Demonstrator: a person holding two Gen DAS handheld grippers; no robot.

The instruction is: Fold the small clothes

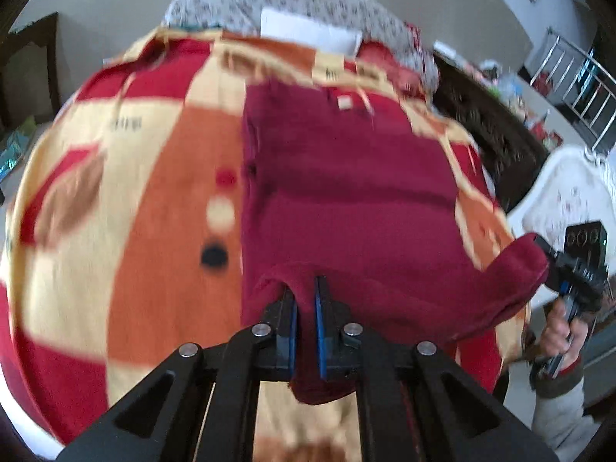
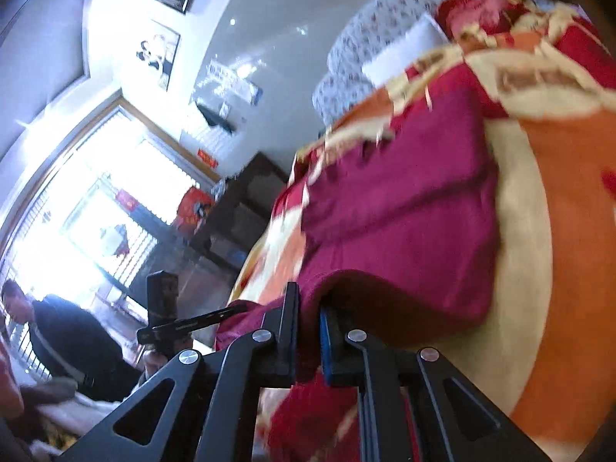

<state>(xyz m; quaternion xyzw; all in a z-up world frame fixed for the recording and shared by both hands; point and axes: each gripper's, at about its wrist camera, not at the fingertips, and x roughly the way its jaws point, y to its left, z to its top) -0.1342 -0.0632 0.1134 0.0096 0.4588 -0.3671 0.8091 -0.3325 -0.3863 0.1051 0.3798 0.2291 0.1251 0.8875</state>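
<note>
One dark red knitted garment lies on the bed, on a blanket with red, orange and cream squares. Its near hem is lifted at two corners, I think so that the lower half can be carried over the upper half in one even fold. The left gripper pinches the left corner between its blue pads. The right gripper pinches the other corner. I count two grippers, one garment, one blanket.
</note>
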